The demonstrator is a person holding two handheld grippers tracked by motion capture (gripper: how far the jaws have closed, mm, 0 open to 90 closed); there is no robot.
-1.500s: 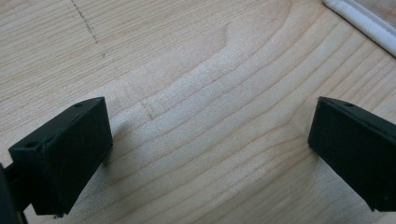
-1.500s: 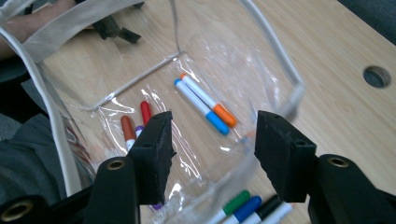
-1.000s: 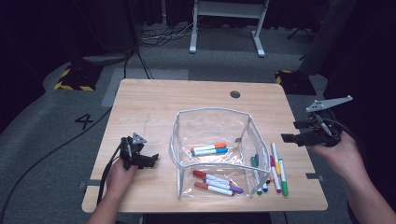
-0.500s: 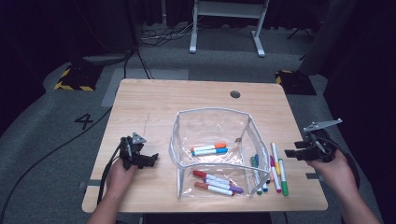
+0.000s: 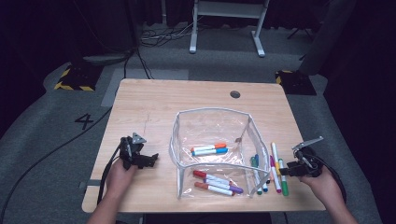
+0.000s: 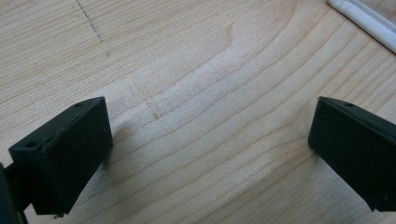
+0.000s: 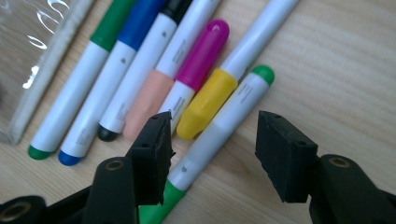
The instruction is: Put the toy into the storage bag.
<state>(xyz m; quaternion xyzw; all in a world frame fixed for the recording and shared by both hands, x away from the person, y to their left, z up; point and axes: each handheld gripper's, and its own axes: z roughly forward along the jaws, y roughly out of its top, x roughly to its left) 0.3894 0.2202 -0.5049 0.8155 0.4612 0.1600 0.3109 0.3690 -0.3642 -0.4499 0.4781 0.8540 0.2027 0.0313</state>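
Observation:
A row of several markers [image 5: 267,169] lies on the wooden table just right of a clear plastic pouch [image 5: 212,133]. My right gripper [image 5: 285,170] is low over the row's right end. In the right gripper view its jaws [image 7: 215,126] straddle the white marker with green ends [image 7: 236,107]. They have just been closing, but a gap remains on both sides and the pads do not press on it. My left gripper [image 5: 150,161] rests left of the pouch, open [image 6: 210,140] over bare wood.
The pouch stands open-topped and holds several markers, orange and blue ones [image 5: 209,149] at the middle and others [image 5: 215,183] at the front. Its white rim [image 6: 364,21] lies just beyond the left jaws. The table's right edge [image 5: 306,154] is close behind my right hand.
My right gripper has dropped from above the table's right edge down onto the marker row, and its jaws have narrowed. The left gripper has stayed put.

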